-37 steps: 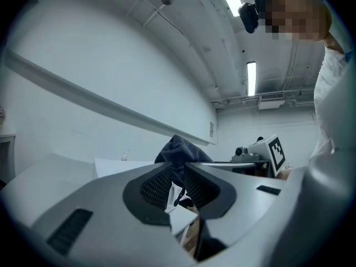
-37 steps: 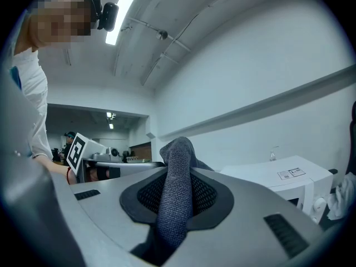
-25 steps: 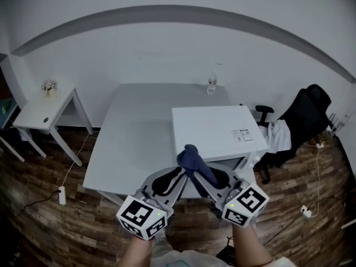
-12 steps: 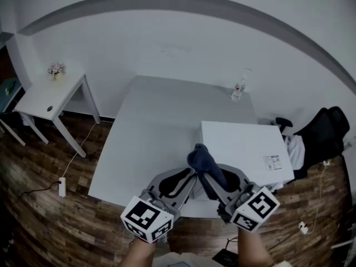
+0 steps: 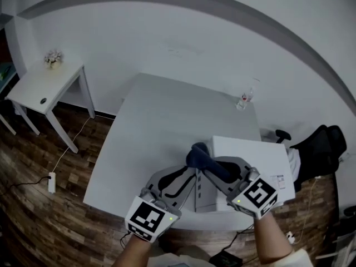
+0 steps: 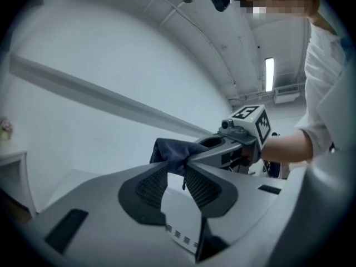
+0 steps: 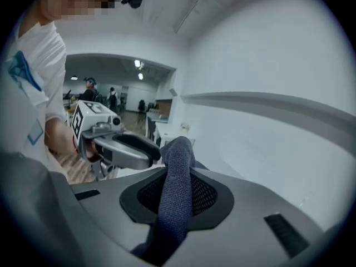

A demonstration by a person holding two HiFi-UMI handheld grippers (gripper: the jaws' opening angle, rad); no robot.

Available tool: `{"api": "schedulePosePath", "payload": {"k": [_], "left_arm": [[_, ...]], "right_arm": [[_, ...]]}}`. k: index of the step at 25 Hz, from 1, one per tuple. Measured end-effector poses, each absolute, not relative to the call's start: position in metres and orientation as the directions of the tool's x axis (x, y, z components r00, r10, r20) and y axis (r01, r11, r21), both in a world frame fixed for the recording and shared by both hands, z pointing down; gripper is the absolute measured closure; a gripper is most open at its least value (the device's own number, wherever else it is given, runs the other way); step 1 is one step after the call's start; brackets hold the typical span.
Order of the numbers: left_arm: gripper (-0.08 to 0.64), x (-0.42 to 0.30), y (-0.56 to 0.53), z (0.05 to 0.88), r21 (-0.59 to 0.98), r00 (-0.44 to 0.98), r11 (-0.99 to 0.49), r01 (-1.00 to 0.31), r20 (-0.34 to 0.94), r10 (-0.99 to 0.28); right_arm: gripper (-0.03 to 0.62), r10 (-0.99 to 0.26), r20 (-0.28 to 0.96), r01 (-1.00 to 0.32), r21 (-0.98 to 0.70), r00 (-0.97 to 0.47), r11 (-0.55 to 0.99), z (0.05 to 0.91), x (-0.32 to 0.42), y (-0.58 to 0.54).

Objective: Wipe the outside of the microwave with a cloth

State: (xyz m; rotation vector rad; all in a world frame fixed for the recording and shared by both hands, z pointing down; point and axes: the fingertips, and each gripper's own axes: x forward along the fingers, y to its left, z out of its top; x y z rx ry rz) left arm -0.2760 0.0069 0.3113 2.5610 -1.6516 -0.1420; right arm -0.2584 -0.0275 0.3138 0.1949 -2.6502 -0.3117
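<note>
From above, the grippers meet low in the middle of the frame, and their bodies cover the near left corner of the microwave (image 5: 261, 154). Its front and door are not visible from there, only the white top with a small label. The microwave stands at the lower right of the white surface (image 5: 150, 121). The dark blue cloth (image 5: 198, 155) is bunched where the two sets of fingers converge, over the microwave's left edge. I cannot tell from any view whether it touches the casing.

The right gripper (image 7: 177, 174) is clenched on the cloth. Its own view shows a thick strand running straight between the mesh pads and rising into a rounded fold past the tips. The head view hides that grip under the bunch.

The left gripper (image 6: 177, 168) has just been loosening. In its view the pads stand apart, with a white panel with vent slits showing through the gap. A corner of the cloth hangs down between the very tips, and contact there is hard to judge.

At the surface's far edge stands a small clear bottle (image 5: 245, 99). The side table (image 5: 39, 88) in the upper left carries a small bunch of flowers (image 5: 53, 57), and the black chair (image 5: 322, 146) sits close against the right border. Only the right gripper view shows a lit room beyond, with figures too small to make out.
</note>
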Motion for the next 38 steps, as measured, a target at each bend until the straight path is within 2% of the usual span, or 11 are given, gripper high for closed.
{"api": "schedulePosePath", "payload": {"k": [2, 4, 8, 13, 17, 22, 25, 30, 31, 34, 38], "left_arm": [[0.442, -0.281, -0.003, 0.316, 0.064, 0.396, -0.396, -0.916, -0.005, -0.918], [0.434, -0.283, -0.018, 0.322, 0.036, 0.388, -0.388, -0.921, 0.015, -0.921], [0.424, -0.285, -0.049, 0.348, -0.003, 0.392, -0.393, -0.919, 0.079, -0.917], [0.402, -0.272, -0.070, 0.393, -0.052, 0.445, -0.470, -0.881, 0.243, -0.862], [0.397, -0.264, -0.082, 0.430, -0.109, 0.449, -0.537, -0.837, 0.423, -0.787], [0.401, -0.259, -0.105, 0.453, -0.117, 0.457, -0.579, -0.807, 0.496, -0.738], [0.470, -0.254, -0.112, 0.463, -0.095, 0.488, -0.615, -0.783, 0.519, -0.702], [0.495, -0.243, -0.121, 0.479, -0.058, 0.534, -0.661, -0.748, 0.539, -0.652], [0.496, -0.241, -0.123, 0.482, -0.052, 0.542, -0.669, -0.741, 0.542, -0.642], [0.499, -0.233, -0.129, 0.492, -0.046, 0.560, -0.694, -0.719, 0.554, -0.617], [0.499, -0.231, -0.136, 0.498, -0.027, 0.572, -0.694, -0.720, 0.543, -0.615]], "right_arm": [[0.509, -0.154, 0.552, 0.027, 0.307, -0.819, 0.951, 0.326, -0.264, -0.039], [0.509, -0.112, 0.659, 0.153, 0.331, -0.744, 0.931, 0.341, -0.269, -0.051], [0.509, -0.010, 0.804, 0.376, 0.289, -0.595, 0.881, 0.373, -0.276, -0.067], [0.509, 0.030, 0.940, 0.599, 0.192, -0.340, 0.777, 0.414, -0.276, -0.079], [0.509, 0.024, 0.981, 0.699, 0.120, -0.193, 0.705, 0.433, -0.275, -0.089], [0.509, 0.009, 0.999, 0.751, 0.033, -0.052, 0.660, 0.450, -0.271, -0.098], [0.509, 0.000, 1.000, 0.742, -0.006, 0.008, 0.671, 0.458, -0.268, -0.106], [0.504, -0.001, 0.998, 0.699, -0.043, 0.062, 0.713, 0.473, -0.258, -0.115], [0.491, 0.009, 0.997, 0.680, -0.059, 0.077, 0.730, 0.474, -0.254, -0.117], [0.394, 0.061, 0.989, 0.611, -0.129, 0.131, 0.781, 0.472, -0.237, -0.120], [0.390, 0.057, 0.990, 0.605, -0.122, 0.126, 0.786, 0.460, -0.238, -0.127]]}}
